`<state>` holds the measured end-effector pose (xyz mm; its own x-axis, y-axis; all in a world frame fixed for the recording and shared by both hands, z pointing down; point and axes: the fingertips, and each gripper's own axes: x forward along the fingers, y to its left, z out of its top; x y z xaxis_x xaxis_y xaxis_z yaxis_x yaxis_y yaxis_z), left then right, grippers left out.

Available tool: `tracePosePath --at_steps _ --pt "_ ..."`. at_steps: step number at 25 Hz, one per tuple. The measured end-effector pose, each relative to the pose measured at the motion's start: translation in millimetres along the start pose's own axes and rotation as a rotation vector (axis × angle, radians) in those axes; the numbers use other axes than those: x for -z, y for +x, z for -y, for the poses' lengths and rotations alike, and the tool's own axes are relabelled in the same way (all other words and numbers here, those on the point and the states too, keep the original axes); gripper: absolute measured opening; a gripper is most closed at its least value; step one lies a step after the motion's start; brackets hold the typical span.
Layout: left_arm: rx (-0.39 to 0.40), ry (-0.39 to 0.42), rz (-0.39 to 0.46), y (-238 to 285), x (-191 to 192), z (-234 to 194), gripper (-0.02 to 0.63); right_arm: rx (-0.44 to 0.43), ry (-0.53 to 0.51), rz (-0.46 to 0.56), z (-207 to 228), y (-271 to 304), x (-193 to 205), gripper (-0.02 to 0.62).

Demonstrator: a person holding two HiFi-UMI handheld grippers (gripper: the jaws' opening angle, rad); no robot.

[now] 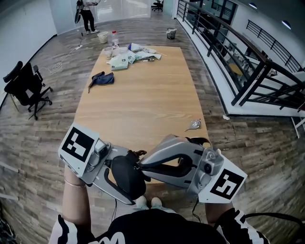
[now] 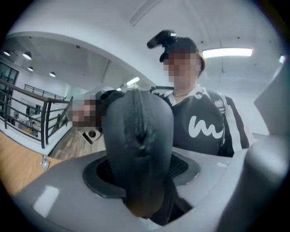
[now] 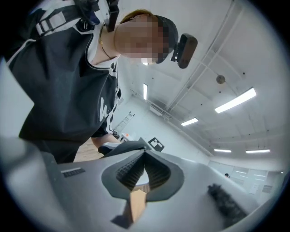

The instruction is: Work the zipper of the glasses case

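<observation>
1. The person's dark shirt [image 1: 152, 228] is filling the bottom of the head view, at the table's [image 1: 143, 100] near end.
2. Just above the shirt, at the table's near edge, the left gripper [image 1: 129, 183] is gripping the black case [image 1: 123, 170] off the table. Its jaws are standing fairly wide, and both pads are pressing on the case's sides.
3. In the left gripper view the case is standing on end between the pads. Its zipper [image 2: 137, 122] is running down the middle, facing the camera, and looks puckered partway along.
4. The right gripper [image 1: 140, 165] is reaching in from the table's right side, with its tips lying against the top of the case. Its jaws are closed, the tips meeting. I cannot tell whether the zipper pull is nipped between them.
5. A crumpled wrapper [image 1: 193, 125] is lying near the table's right edge.
6. A dark blue cloth [image 1: 102, 78] is lying near the table's left edge, farther up.
7. A pile of packets [image 1: 131, 56] and a bottle [image 1: 114, 38] are sitting at the table's far end.
8. A black chair [image 1: 26, 88] is standing left of the table, and a railing [image 1: 248, 62] is running along its right.
9. Another person [image 1: 87, 14] is standing beyond the table's far end.
</observation>
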<state>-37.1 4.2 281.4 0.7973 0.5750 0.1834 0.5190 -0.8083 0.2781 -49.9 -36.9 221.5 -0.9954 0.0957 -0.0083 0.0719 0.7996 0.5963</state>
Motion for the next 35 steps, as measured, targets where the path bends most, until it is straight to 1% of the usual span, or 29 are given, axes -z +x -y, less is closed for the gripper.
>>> tracePosePath --at_steps 2,3,4,5,6,7,8,9,11,12,13,14,17,19,22,24,27,30,32,35 --pt "0.017 0.029 0.195 -0.7 -9.9 -2.1 0.261 0.023 -0.02 -0.003 3.2 -0.8 -2.9 0.008" --pt "0.023 0.04 0.288 -1.6 -15.5 -3.8 0.273 0.031 -0.028 -0.007 5.3 -1.3 -4.1 0.008" --pt "0.008 0.05 0.371 -3.2 -20.6 -8.1 0.301 0.041 -0.037 -0.017 7.7 -1.6 -4.5 0.008" --pt "-0.038 0.058 0.436 -5.6 -24.1 -15.6 0.33 0.051 -0.051 -0.04 10.2 -1.8 -3.4 0.008" --pt "-0.111 0.069 0.481 -8.8 -25.3 -25.7 0.388 0.06 -0.069 -0.078 12.3 -1.7 -0.3 0.008" --pt "-0.192 0.084 0.504 -12.3 -24.7 -36.0 0.451 0.067 -0.089 -0.126 13.9 -1.5 4.4 0.008" --pt "-0.266 0.1 0.506 -15.2 -23.3 -44.7 0.479 0.072 -0.106 -0.173 15.4 -1.2 9.8 0.008" --pt "-0.329 0.119 0.495 -17.4 -22.7 -51.2 0.479 0.078 -0.117 -0.21 17.2 -0.6 14.8 0.008" --pt "-0.43 0.161 0.452 -19.9 -22.5 -60.7 0.474 0.106 -0.12 -0.247 22.1 1.4 22.7 0.008" --pt "-0.464 0.168 0.421 -20.0 -20.5 -64.2 0.434 0.121 -0.12 -0.257 24.1 2.3 26.2 0.008" --pt "-0.479 0.157 0.396 -19.7 -17.1 -66.5 0.319 0.13 -0.123 -0.268 25.1 2.7 29.8 0.008" --pt "-0.471 0.136 0.388 -19.8 -13.7 -67.4 0.296 0.133 -0.129 -0.283 25.0 2.8 33.5 0.008" --pt "-0.413 0.062 0.401 -21.9 -7.7 -67.2 0.287 0.123 -0.178 -0.349 23.1 2.5 43.4 0.008" --pt "-0.422 0.028 0.368 -22.9 -3.2 -67.8 0.285 0.11 -0.209 -0.399 21.8 2.2 48.1 0.008" --pt "-0.486 -0.009 0.29 -27.9 4.8 -71.1 0.282 0.101 -0.26 -0.487 21.9 2.9 53.7 0.007" --pt "-0.533 -0.022 0.242 -31.3 8.5 -75.2 0.282 0.099 -0.274 -0.525 22.5 2.4 56.8 0.006" --pt "-0.607 -0.024 0.192 -37.2 10.7 -81.9 0.282 0.101 -0.25 -0.536 24.8 0.9 60.2 0.006" --pt "-0.681 -0.009 0.158 -44.5 11.8 -85.7 0.282 0.104 -0.225 -0.538 25.1 0.9 62.0 0.006" --pt "-0.686 0.001 0.149 -43.0 12.8 -84.1 0.282 0.103 -0.21 -0.532 21.7 0.3 61.2 0.006" --pt "-0.685 -0.001 0.18 -44.7 10.9 -83.6 0.284 0.1 -0.206 -0.541 18.5 -0.6 62.4 0.006"
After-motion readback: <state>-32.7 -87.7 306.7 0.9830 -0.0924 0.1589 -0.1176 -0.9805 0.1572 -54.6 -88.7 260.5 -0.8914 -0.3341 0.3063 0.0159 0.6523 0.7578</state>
